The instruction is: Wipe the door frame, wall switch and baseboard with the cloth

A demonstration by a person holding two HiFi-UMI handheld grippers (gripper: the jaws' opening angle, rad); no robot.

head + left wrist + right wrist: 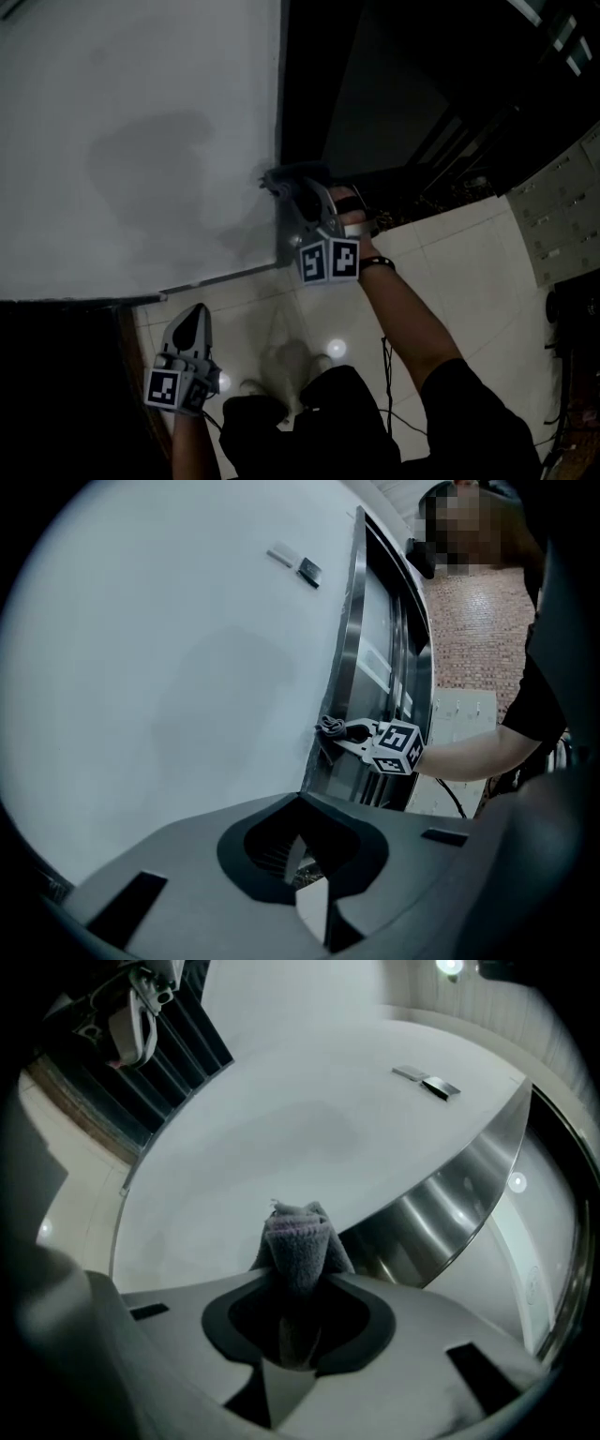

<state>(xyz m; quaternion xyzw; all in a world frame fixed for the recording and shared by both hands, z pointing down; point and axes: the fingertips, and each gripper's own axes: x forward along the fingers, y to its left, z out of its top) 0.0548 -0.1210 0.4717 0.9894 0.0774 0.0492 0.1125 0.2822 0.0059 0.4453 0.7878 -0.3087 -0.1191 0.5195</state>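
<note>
Basically, the matte white wall fills the space ahead of both jaws. The glossy brushed-steel door frame runs just right of the right gripper, its long axis stretching away forward. Right jaws are clamped on a folded grey terry cloth, tuft poking out at the wall-frame edge, contact unclear. Left gripper is well apart, jaws together, nothing between. The small flat wall switch lies well ahead, left of the frame.

Flat white wall blocking ahead, steel door frame along its edge, open tiled floor at right
</note>
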